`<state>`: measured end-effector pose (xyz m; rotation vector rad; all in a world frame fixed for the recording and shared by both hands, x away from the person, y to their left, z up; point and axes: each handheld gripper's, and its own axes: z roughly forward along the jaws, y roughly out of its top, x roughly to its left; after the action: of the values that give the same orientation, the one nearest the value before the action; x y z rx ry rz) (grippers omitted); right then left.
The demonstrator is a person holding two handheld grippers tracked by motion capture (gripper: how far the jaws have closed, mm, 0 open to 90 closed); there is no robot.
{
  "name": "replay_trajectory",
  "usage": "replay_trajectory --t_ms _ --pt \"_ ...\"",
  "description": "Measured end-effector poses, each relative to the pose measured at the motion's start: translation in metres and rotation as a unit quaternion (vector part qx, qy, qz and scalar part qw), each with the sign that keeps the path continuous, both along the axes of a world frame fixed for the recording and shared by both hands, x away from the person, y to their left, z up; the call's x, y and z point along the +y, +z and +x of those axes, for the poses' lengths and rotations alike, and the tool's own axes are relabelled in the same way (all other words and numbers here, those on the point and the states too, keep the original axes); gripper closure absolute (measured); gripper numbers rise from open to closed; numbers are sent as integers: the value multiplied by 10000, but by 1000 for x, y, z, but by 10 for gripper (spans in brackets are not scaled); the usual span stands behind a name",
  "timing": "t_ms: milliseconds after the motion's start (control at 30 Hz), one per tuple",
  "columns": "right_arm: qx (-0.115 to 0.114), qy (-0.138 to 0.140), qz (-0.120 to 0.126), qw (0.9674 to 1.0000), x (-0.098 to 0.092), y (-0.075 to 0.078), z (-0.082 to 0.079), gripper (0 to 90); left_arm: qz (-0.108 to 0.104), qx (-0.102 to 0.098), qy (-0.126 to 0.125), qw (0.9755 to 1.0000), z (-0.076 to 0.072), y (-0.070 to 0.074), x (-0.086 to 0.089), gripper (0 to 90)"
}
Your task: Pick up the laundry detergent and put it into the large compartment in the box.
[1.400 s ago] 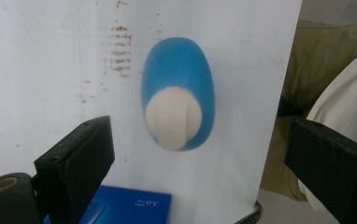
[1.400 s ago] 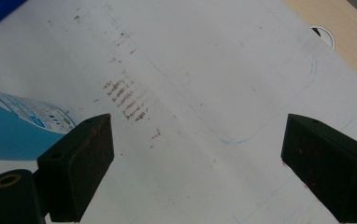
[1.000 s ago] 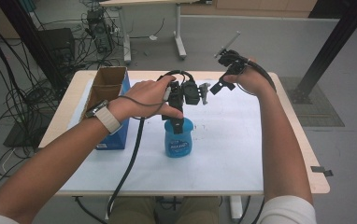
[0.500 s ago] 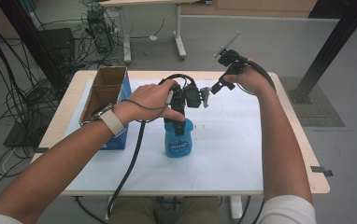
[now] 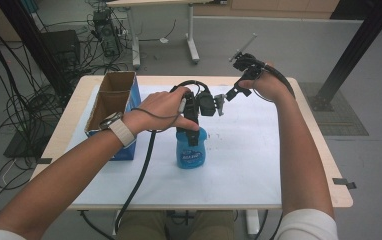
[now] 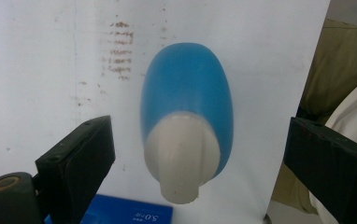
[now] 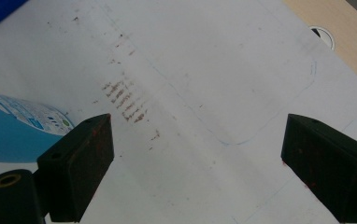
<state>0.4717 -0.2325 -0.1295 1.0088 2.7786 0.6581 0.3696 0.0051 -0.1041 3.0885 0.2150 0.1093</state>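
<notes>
The bottle (image 5: pixel 191 150) is bright blue with a white cap (image 6: pixel 181 161) and a label printed in white lettering. It stands on a white table cover (image 5: pixel 239 165) marked with faint brownish-red smudges in short rows and a thin blue outline. Left of the bottle, the cardboard box (image 5: pixel 111 107) is plain brown inside with blue printed sides. Around the white cover runs the pale wooden table edge (image 5: pixel 324 160). Both grippers' jaws are matte black, the right ones flecked with red.
</notes>
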Motion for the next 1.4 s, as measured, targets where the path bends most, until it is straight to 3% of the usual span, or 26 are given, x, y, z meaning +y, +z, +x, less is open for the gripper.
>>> replay_trajectory --t_ms 1400 --pt "1 -18 -4 10000 0 0 1 94 -63 85 91 9999 4 -4 6 93"
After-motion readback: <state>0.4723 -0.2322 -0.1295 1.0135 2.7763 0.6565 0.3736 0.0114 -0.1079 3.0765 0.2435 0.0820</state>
